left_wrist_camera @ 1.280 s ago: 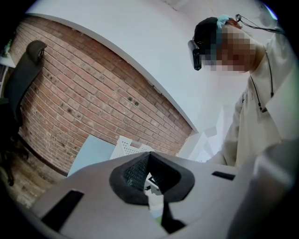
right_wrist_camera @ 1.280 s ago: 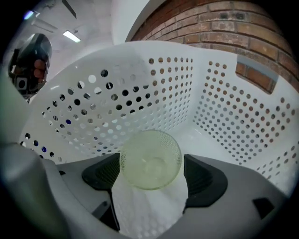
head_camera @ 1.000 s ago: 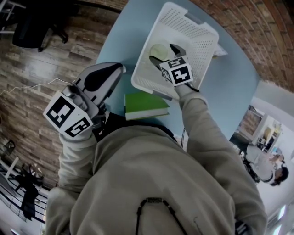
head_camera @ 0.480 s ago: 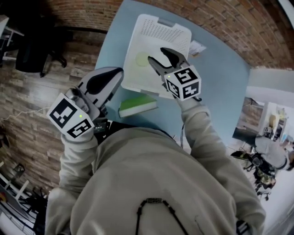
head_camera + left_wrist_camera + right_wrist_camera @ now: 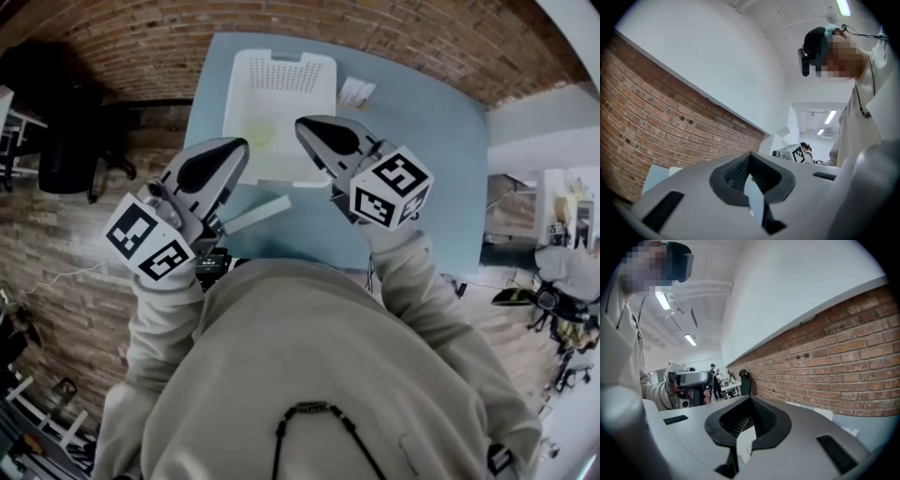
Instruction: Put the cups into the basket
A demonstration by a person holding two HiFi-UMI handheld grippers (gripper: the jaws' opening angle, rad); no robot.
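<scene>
At the 12 o'clock end of the light blue table (image 5: 441,169), the white basket (image 5: 281,58) holds a pale green cup (image 5: 260,132), which lies toward the basket's 7 o'clock corner. Above the basket's near edge, the right gripper (image 5: 305,125) has its jaws pressed together on nothing, and the cup sits just beside its tip at about 9 o'clock without touching it. Seen from the left gripper (image 5: 236,146), whose jaws are likewise together and empty, the cup lies near at about 2 o'clock, while a thin book (image 5: 258,214) lies at the basket's 6 o'clock.
</scene>
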